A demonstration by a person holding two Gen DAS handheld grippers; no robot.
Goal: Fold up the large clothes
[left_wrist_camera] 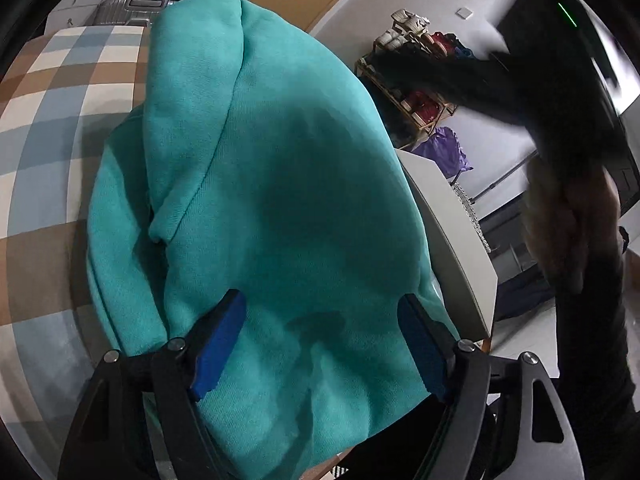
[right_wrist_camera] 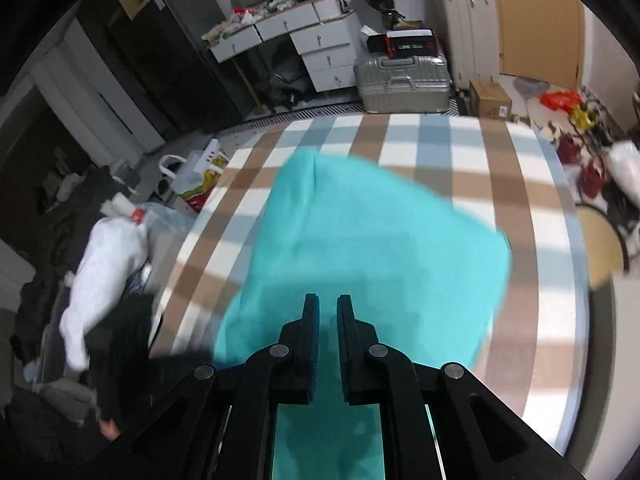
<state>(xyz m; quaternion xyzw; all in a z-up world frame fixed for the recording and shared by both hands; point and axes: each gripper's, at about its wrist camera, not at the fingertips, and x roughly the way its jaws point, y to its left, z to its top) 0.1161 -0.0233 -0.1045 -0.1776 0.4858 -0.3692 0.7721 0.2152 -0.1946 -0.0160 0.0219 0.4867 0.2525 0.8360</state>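
The left gripper (left_wrist_camera: 320, 344) is held with its jaws spread wide, its blue pads (left_wrist_camera: 218, 344) hanging over the near part of a teal sweatshirt (left_wrist_camera: 280, 184); whether the pads touch the cloth cannot be told, and nothing is pinched between them; the sweatshirt is seen folded into a thick bundle, one layer lapped over another with a seam running up its middle. The right gripper (right_wrist_camera: 328, 308) is seen with its jaws drawn almost together, only a narrow gap left between the black fingers (right_wrist_camera: 310, 320), and no cloth is caught in that gap; the teal sweatshirt (right_wrist_camera: 380, 248) lies below and ahead of it, blurred in the right wrist view. The sweatshirt is laid on a bed cover (right_wrist_camera: 520, 200) checked in brown, pale blue and white, nearer the cover's front edge than its far one. In the left wrist view a person's hand (left_wrist_camera: 560, 220) and a dark sleeve are shown at the right edge, blurred. Beyond the bed a silver suitcase (right_wrist_camera: 404, 80) is set on the floor, with white drawers (right_wrist_camera: 320, 48) beside it.
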